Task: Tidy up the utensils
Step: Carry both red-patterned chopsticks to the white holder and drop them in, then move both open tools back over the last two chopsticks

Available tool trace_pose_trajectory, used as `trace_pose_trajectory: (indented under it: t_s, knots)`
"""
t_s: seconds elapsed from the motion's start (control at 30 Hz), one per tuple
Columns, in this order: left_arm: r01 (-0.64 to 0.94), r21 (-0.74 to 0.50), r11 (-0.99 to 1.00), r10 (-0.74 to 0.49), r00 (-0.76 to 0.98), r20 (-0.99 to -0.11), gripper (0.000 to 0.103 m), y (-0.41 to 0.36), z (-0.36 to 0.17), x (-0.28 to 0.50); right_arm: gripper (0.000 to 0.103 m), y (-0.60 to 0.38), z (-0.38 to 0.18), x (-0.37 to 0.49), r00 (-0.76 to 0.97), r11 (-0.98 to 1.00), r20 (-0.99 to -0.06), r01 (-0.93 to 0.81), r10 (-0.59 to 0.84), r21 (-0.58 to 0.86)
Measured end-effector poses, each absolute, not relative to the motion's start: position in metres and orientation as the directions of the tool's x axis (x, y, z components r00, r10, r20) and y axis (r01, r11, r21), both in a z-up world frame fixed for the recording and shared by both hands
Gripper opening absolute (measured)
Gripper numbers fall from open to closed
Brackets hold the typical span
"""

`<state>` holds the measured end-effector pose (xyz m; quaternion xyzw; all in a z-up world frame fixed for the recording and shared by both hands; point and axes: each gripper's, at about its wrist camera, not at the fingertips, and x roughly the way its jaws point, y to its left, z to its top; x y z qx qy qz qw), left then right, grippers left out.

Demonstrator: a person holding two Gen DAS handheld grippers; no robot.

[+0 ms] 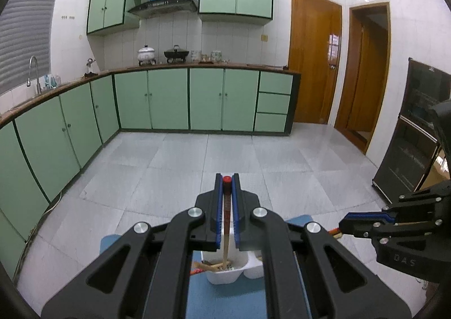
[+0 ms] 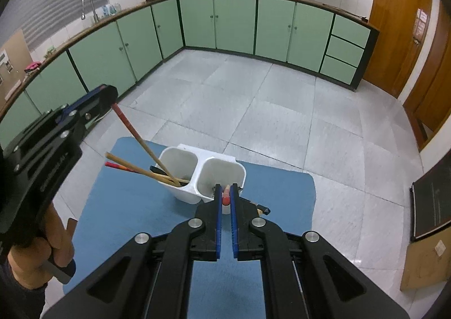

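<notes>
Left gripper (image 1: pixel 227 182) clamps chopstick (image 1: pixel 225 234), tip in holder (image 2: pixel 201 175); right gripper (image 2: pixel 225 192) clamps red-tipped utensil (image 2: pixel 226 195) beside holder.

Loads of open tiled floor (image 2: pixel 282 110) all round the blue mat (image 2: pixel 135 211), so coming in from any side is easy. The white two-cup holder (image 2: pixel 225 166) is the crowded bit: its left cup is jammed with chopsticks (image 2: pixel 141 171) fanning out to the left, blocking that side. The right cup stands mostly open from above.
</notes>
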<state>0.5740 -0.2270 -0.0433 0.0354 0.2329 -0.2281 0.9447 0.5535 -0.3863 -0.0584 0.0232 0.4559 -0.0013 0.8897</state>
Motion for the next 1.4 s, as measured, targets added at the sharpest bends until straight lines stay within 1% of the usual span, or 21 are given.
trace_pose_trajectory:
  t_s: [0.13, 0.17, 0.23, 0.33, 0.57, 0.6, 0.63, 0.67, 0.83, 0.9, 1.03, 1.1, 1.17, 1.23, 1.37, 1.4]
  knots:
    - [0.443, -0.030, 0.896, -0.403, 0.783, -0.473, 0.006, -0.224, -0.048, 0.578, 0.006, -0.385, -0.072, 0.558, 0.579, 0.999, -0.815, 0.020, 0.018, 0.036]
    - [0.441, -0.028, 0.897, -0.400, 0.785, -0.473, 0.006, -0.224, -0.048, 0.578, 0.007, -0.386, -0.072, 0.557, 0.581, 0.999, -0.813, 0.019, 0.020, 0.038]
    - [0.438, -0.028, 0.899, -0.398, 0.787, -0.472, 0.009, -0.221, -0.045, 0.577, 0.009, -0.384, -0.071, 0.556, 0.591, 0.999, -0.806, 0.021, 0.020, 0.040]
    - [0.432, -0.022, 0.902, -0.391, 0.792, -0.469, 0.014, -0.218, -0.039, 0.575, 0.009, -0.386, -0.065, 0.548, 0.609, 0.999, -0.793, 0.025, 0.018, 0.042]
    - [0.440, -0.006, 0.898, -0.396, 0.801, -0.448, 0.014, -0.209, -0.017, 0.556, 0.010, -0.384, -0.042, 0.525, 0.653, 0.998, -0.757, 0.023, 0.026, 0.054]
    - [0.437, -0.005, 0.899, -0.393, 0.804, -0.445, 0.016, -0.207, -0.014, 0.552, 0.010, -0.381, -0.039, 0.520, 0.660, 0.998, -0.751, 0.019, 0.029, 0.055]
    - [0.432, -0.002, 0.902, -0.388, 0.808, -0.444, 0.022, -0.205, -0.012, 0.547, 0.010, -0.379, -0.035, 0.512, 0.669, 0.998, -0.743, 0.013, 0.034, 0.057]
    - [0.429, 0.003, 0.903, -0.383, 0.811, -0.441, 0.025, -0.203, -0.010, 0.537, 0.010, -0.378, -0.033, 0.503, 0.677, 0.998, -0.735, 0.009, 0.038, 0.059]
    - [0.432, 0.030, 0.902, -0.374, 0.811, -0.449, 0.027, -0.189, -0.012, 0.493, 0.011, -0.371, -0.031, 0.460, 0.705, 0.997, -0.707, -0.001, 0.052, 0.073]
    - [0.433, 0.018, 0.901, -0.377, 0.804, -0.461, 0.031, -0.177, -0.017, 0.472, 0.015, -0.367, -0.037, 0.436, 0.714, 0.997, -0.698, -0.004, 0.059, 0.080]
    - [0.413, 0.017, 0.910, -0.354, 0.799, -0.486, 0.043, -0.156, -0.033, 0.427, 0.020, -0.359, -0.052, 0.390, 0.734, 0.997, -0.677, 0.000, 0.054, 0.079]
    - [0.409, 0.011, 0.912, -0.347, 0.789, -0.507, 0.047, -0.146, -0.042, 0.406, 0.027, -0.354, -0.062, 0.367, 0.746, 0.997, -0.664, 0.001, 0.049, 0.075]
    - [0.395, -0.003, 0.919, -0.337, 0.778, -0.530, 0.057, -0.135, -0.054, 0.384, 0.032, -0.346, -0.074, 0.342, 0.760, 0.998, -0.649, 0.009, 0.034, 0.063]
    - [0.391, -0.008, 0.920, -0.331, 0.767, -0.549, 0.060, -0.125, -0.068, 0.360, 0.033, -0.335, -0.090, 0.315, 0.767, 0.999, -0.641, 0.004, 0.031, 0.053]
    - [0.368, -0.010, 0.930, -0.308, 0.764, -0.567, 0.081, -0.107, -0.092, 0.321, 0.039, -0.318, -0.119, 0.274, 0.783, 0.998, -0.621, 0.021, 0.023, 0.064]
    - [0.362, -0.019, 0.932, -0.307, 0.760, -0.573, 0.083, -0.102, -0.099, 0.313, 0.041, -0.314, -0.128, 0.264, 0.786, 0.998, -0.618, 0.023, 0.020, 0.061]
